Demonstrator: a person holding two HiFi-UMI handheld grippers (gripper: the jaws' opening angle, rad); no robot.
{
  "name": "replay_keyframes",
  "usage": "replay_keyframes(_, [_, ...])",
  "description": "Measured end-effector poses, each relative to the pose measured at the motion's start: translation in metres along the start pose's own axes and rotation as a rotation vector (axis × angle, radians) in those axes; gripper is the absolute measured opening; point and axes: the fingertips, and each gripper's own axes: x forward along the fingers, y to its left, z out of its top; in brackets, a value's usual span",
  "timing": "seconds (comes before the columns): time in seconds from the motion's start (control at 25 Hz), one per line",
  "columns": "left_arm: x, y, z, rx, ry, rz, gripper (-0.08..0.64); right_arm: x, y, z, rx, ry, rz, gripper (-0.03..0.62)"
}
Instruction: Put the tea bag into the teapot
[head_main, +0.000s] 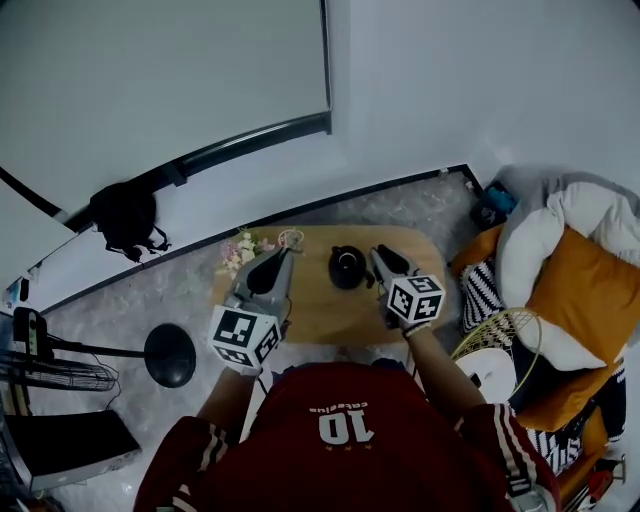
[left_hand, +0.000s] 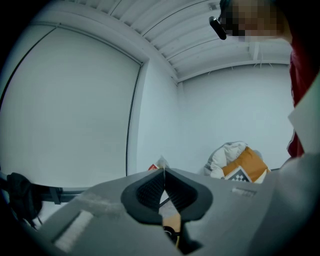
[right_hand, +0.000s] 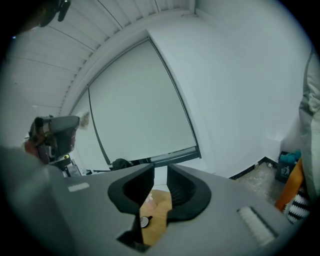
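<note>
A black teapot (head_main: 347, 267) stands in the middle of the small wooden table (head_main: 320, 315). Left of it, my left gripper (head_main: 284, 250) is raised and points away from me. Its jaws are shut on the tea bag (left_hand: 160, 164), whose white paper and red tag stick out past the tips of the left gripper (left_hand: 163, 173). The same tea bag (right_hand: 85, 118) shows at the raised left gripper's tip in the right gripper view. Just right of the teapot, my right gripper (head_main: 381, 253) is open, and the narrow gap of the right gripper (right_hand: 160, 176) holds nothing.
A bunch of pale flowers (head_main: 238, 251) lies at the table's far left corner. Orange and white cushions (head_main: 560, 290) are piled to the right. A black round lamp base (head_main: 169, 354) stands on the floor at the left. A small round lid-like piece (right_hand: 144, 221) lies on the table.
</note>
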Motion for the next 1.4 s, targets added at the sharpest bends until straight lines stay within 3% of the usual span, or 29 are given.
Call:
replay_keyframes(0.32, [-0.003, -0.003, 0.009, 0.015, 0.001, -0.024, 0.002, -0.051, 0.048, 0.066, -0.044, -0.119, 0.061, 0.050])
replay_keyframes(0.52, [0.003, -0.008, 0.022, 0.030, -0.022, -0.053, 0.002, -0.088, 0.061, 0.114, -0.089, -0.236, 0.034, 0.035])
replay_keyframes(0.64, [0.006, -0.012, 0.025, 0.038, -0.029, -0.065, 0.002, -0.099, 0.068, 0.128, -0.138, -0.255, 0.002, 0.020])
replay_keyframes(0.92, [0.013, -0.018, 0.025, 0.038, -0.034, -0.091, 0.002, -0.092, 0.082, 0.129, -0.205, -0.238, -0.034, -0.008])
replay_keyframes(1.4, [0.011, -0.021, 0.018, 0.068, -0.023, -0.104, 0.002, -0.084, 0.090, 0.119, -0.166, -0.245, 0.001, -0.006])
